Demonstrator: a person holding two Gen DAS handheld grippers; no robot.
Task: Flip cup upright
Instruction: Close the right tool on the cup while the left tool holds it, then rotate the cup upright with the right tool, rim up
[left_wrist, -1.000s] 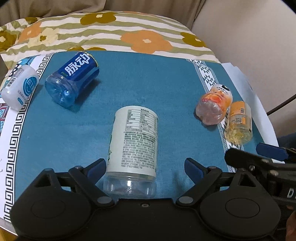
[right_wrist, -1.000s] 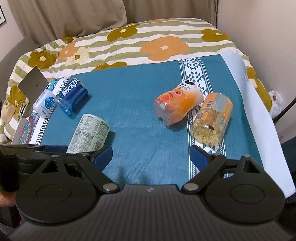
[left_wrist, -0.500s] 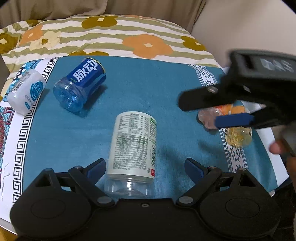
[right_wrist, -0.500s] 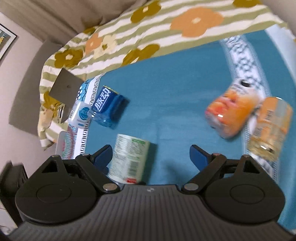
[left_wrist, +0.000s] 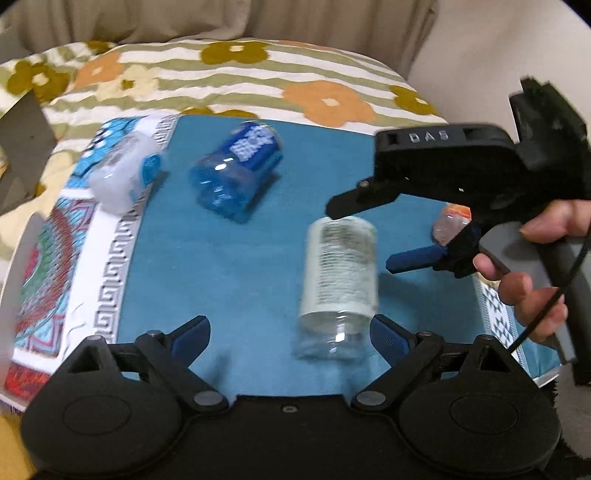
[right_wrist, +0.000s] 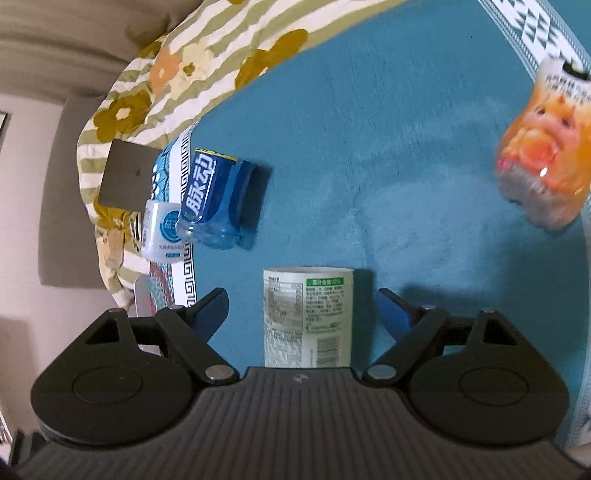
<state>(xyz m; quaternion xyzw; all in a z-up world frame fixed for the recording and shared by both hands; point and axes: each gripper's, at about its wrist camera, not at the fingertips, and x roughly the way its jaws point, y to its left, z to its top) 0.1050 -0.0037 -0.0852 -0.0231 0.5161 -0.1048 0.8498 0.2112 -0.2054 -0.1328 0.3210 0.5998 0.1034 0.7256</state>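
From my left camera, I see the clear plastic cup with the white paper label (left_wrist: 338, 271) lying on its side on the blue cloth (left_wrist: 236, 266). My left gripper (left_wrist: 290, 332) is wide open and holds nothing; the cup's see-through end sits just by its right finger. My right gripper (left_wrist: 364, 236) hangs over the cup, one finger above it and one beside it. From my right camera, the same cup (right_wrist: 307, 317) lies between the open fingers of my right gripper (right_wrist: 302, 310), and I cannot tell if they touch it. A blue bottle (right_wrist: 218, 203) and an orange bottle (right_wrist: 546, 166) lie well apart from it. I think I am at the reaching step. Next I should squeeze the cup's sides, then tip it up.
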